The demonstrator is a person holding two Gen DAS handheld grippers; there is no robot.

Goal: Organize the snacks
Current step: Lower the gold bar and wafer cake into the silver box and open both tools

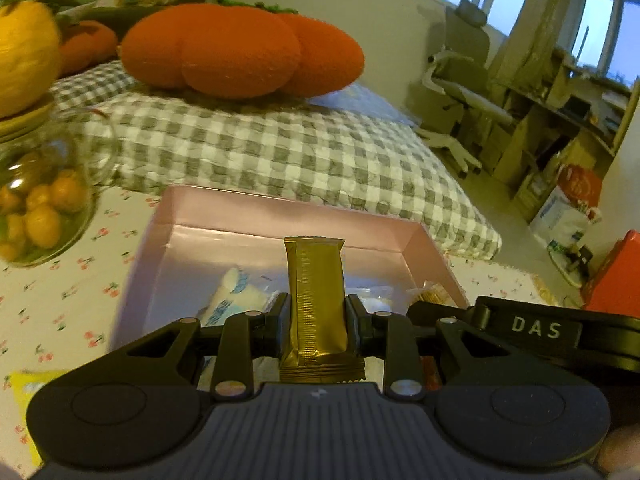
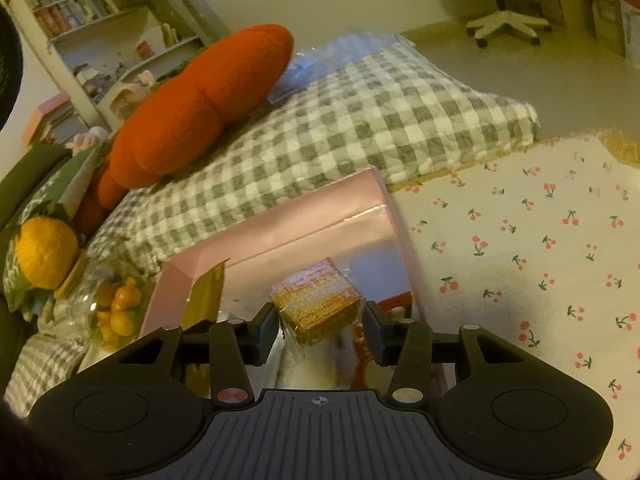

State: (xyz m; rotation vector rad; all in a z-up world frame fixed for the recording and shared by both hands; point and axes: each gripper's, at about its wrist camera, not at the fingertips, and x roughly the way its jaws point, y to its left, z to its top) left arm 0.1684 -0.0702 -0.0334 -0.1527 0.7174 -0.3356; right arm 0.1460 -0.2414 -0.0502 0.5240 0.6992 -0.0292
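Note:
My left gripper [image 1: 316,316] is shut on a gold-wrapped snack bar [image 1: 316,280] and holds it upright over the pink box [image 1: 280,210]. The box holds a blue-and-white packet [image 1: 232,296] and other wrapped snacks. The right gripper's black arm [image 1: 536,326] reaches into the box from the right. In the right wrist view my right gripper [image 2: 322,326] is shut on a clear-wrapped wafer biscuit pack [image 2: 316,304] over the same pink box [image 2: 280,216]. The gold bar [image 2: 206,294] shows at the box's left.
A glass jar of small oranges [image 1: 36,204] stands left of the box on the cherry-print cloth [image 2: 520,260]. Behind are a checked cushion [image 1: 280,148] and an orange plush pumpkin [image 1: 236,48]. A yellow packet [image 1: 24,392] lies at near left. A red box [image 1: 616,280] stands right.

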